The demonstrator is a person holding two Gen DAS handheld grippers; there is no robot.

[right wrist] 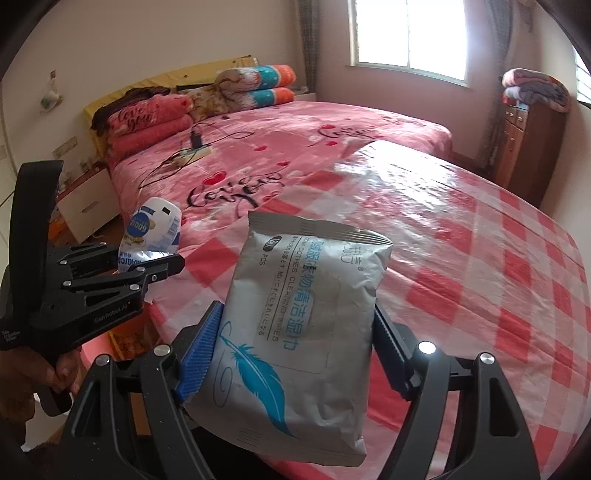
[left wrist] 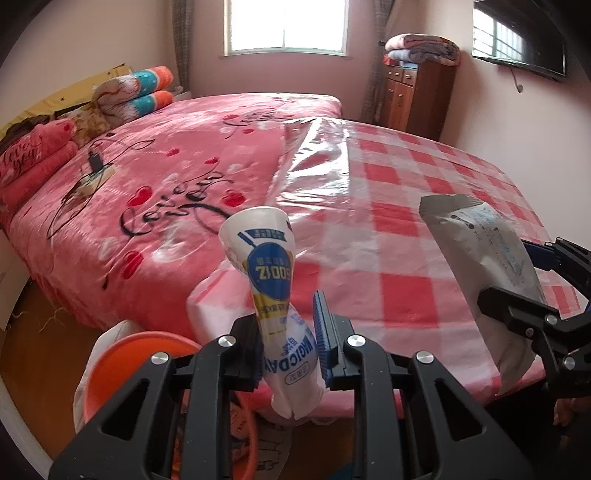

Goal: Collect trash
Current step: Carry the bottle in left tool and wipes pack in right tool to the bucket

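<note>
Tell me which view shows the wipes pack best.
Right wrist: the wipes pack fills the centre, printed front and feather logo readable, clamped between the right gripper jaws. Left wrist shows it only at the right edge, side-on, blurred and partly hidden.

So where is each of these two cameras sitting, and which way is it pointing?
Left wrist view: sits on the left gripper, looking along its fingers, shut on a white wrapper, toward the bed; an orange bin shows below; the right gripper shows at its right edge.
Right wrist view: sits on the right gripper, clamped on a grey wipes pack, facing the checked table; a hand holds the left gripper at its left.
Both share the bed, table, window, wrapper and pack.
</note>
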